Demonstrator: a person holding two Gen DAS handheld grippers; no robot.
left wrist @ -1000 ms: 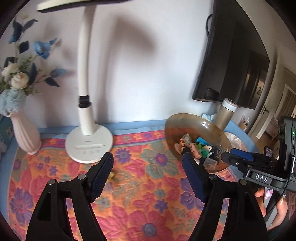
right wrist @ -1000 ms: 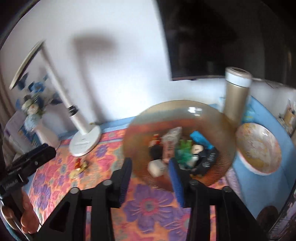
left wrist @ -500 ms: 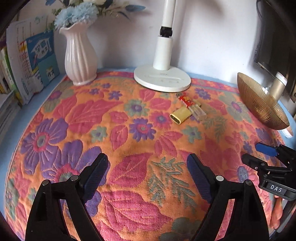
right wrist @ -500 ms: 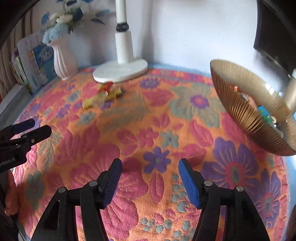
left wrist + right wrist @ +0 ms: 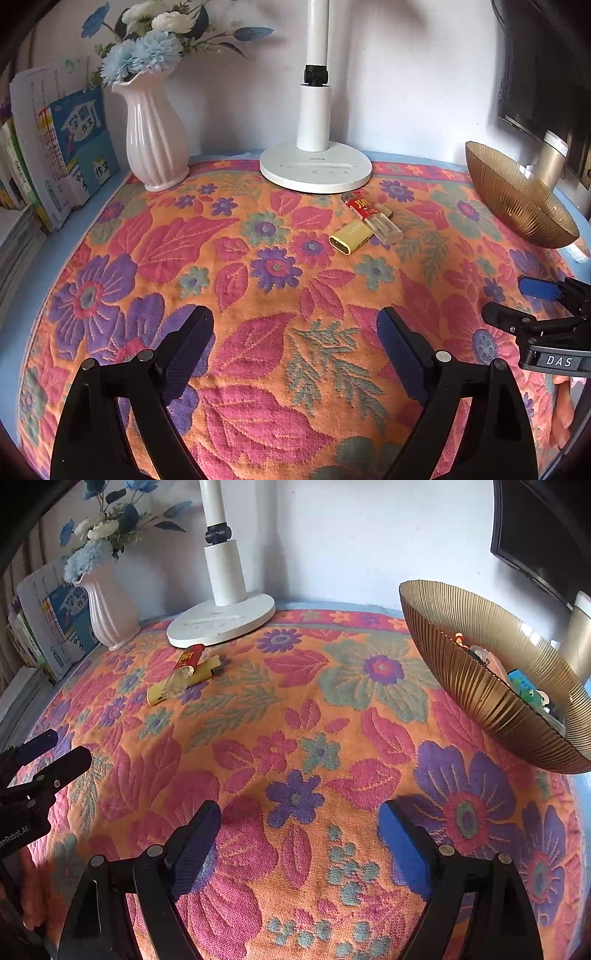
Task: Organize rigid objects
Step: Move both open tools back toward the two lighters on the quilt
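Ribbed amber glass bowl (image 5: 480,686) on quilted floral cloth (image 5: 280,280); left gripper (image 5: 295,343) and right gripper (image 5: 299,830) opening, nothing between.

Both wrist views look forward and downward along their own tool fingers, close above the floral-clothed worktop (image 5: 280,258), facing the rear wall. The left wrist view sits further left, with the gold bowl (image 5: 517,199) at right of frame. The right wrist view sits nearer that bowl. Both share the lamp base (image 5: 316,171), the vase (image 5: 153,140) and each other's tool at the frame edge.
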